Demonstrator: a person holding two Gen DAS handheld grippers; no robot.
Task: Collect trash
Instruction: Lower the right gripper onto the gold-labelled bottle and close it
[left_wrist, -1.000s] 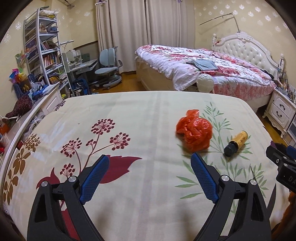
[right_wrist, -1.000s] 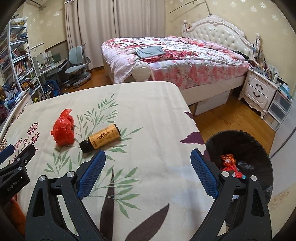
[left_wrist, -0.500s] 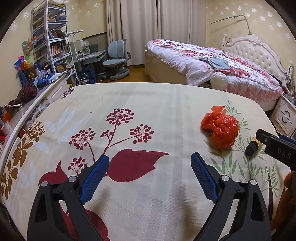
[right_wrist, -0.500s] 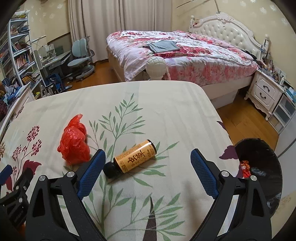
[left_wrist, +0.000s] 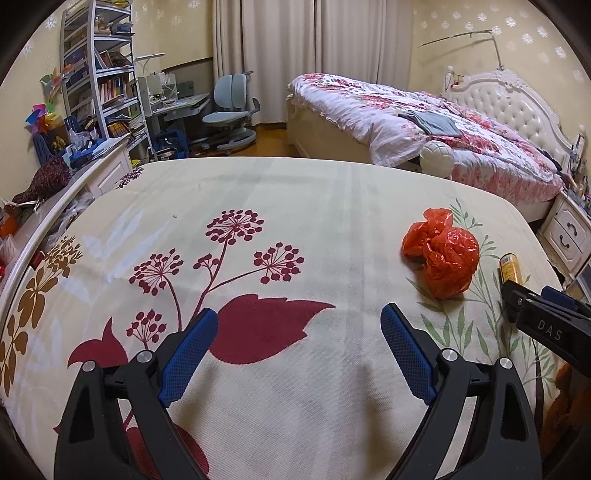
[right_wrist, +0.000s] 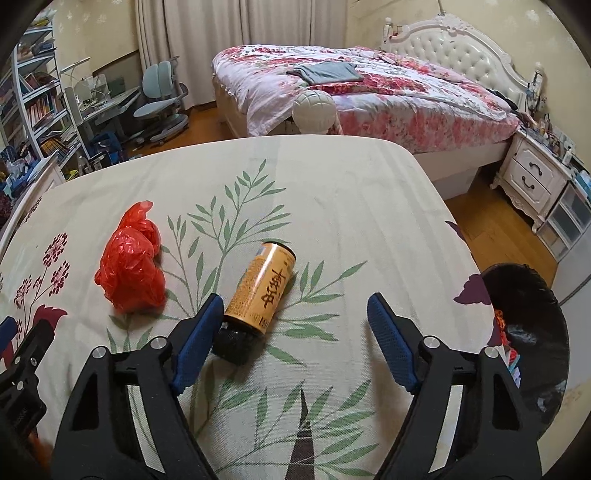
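Observation:
A crumpled red plastic bag (left_wrist: 443, 258) (right_wrist: 129, 273) lies on the floral sheet (left_wrist: 295, 206). Just to its right lies a yellow bottle (right_wrist: 264, 291) (left_wrist: 509, 266) on its side, black cap toward me. My right gripper (right_wrist: 295, 301) is low over the bottle and its jaws are closing. The cap sits close by the left finger (right_wrist: 199, 332), the right pad is well clear of it. My left gripper (left_wrist: 299, 312) stands open over bare sheet, left of the bag, with nothing between its fingers.
A black trash bin (right_wrist: 528, 332) with scraps inside stands on the floor past the sheet's right edge. Beyond are a flowered bed (right_wrist: 369, 88), a white nightstand (right_wrist: 532, 177), a desk chair (left_wrist: 229, 110) and bookshelves (left_wrist: 99, 74).
The right gripper has moved in over the bottle, which now lies between narrower jaws. The left gripper has swung left, so the red bag now sits at the right of its view.

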